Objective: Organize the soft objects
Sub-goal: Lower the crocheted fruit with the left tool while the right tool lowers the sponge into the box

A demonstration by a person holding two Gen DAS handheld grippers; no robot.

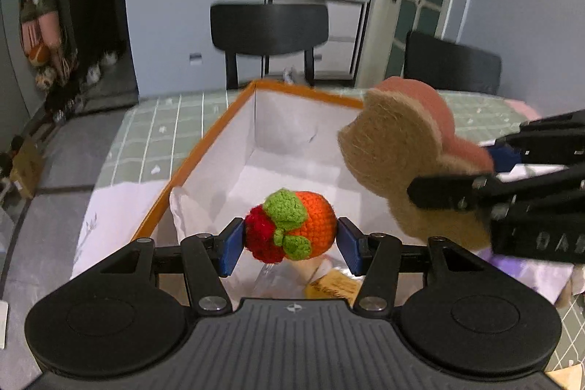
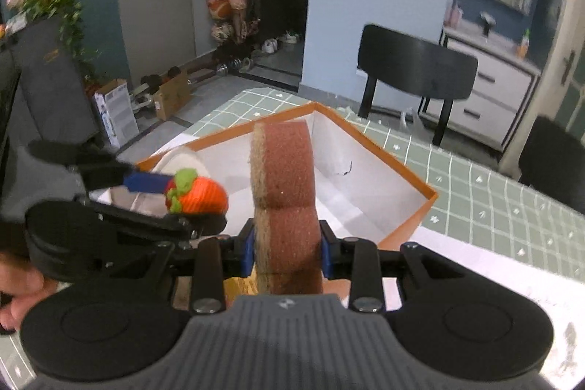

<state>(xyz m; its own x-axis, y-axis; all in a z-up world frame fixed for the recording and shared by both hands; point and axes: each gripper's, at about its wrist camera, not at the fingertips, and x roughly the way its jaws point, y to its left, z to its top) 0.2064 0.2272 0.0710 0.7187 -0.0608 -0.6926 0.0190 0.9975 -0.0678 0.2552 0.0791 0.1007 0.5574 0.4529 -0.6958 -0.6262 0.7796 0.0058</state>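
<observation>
Two claws loaded, both over the near end of the box. Left claw (image 1: pixel 290 240) clenched on knit fruit (image 1: pixel 292 225), blue pads pressing its red end and its orange end; long axis of fruit running straight across the jaws, pad to pad. Directly beyond and below the left claw: white interior of box (image 1: pixel 204 148), orange rim running away ahead-left, far wall well ahead. Crinkled white paper and a tan item lying beneath the fruit, identity of the tan item not clear.

Right claw (image 2: pixel 286 245) clenched on sponge (image 2: pixel 283 170), pads gripping its lower part from both flat faces; sponge standing on edge, long axis pointing up and forward out of the jaws, reddish face to one side, tan fibrous face to the other. Beyond the right claw: box (image 2: pixel 409 170) again, its corner ahead-right, open floor of it ahead and below the sponge.

Across the pair: sponge just to the right of the left claw, slightly ahead and higher, apart from the fruit. Left claw sitting lower and further inside the rim, so judged nearer to a drop point. Judged requirement for the coming move: release downward, with no further travel for the fruit; for the sponge, a short advance forward and down. Risk noted: tall sponge tipping onto the fruit if released together.
</observation>
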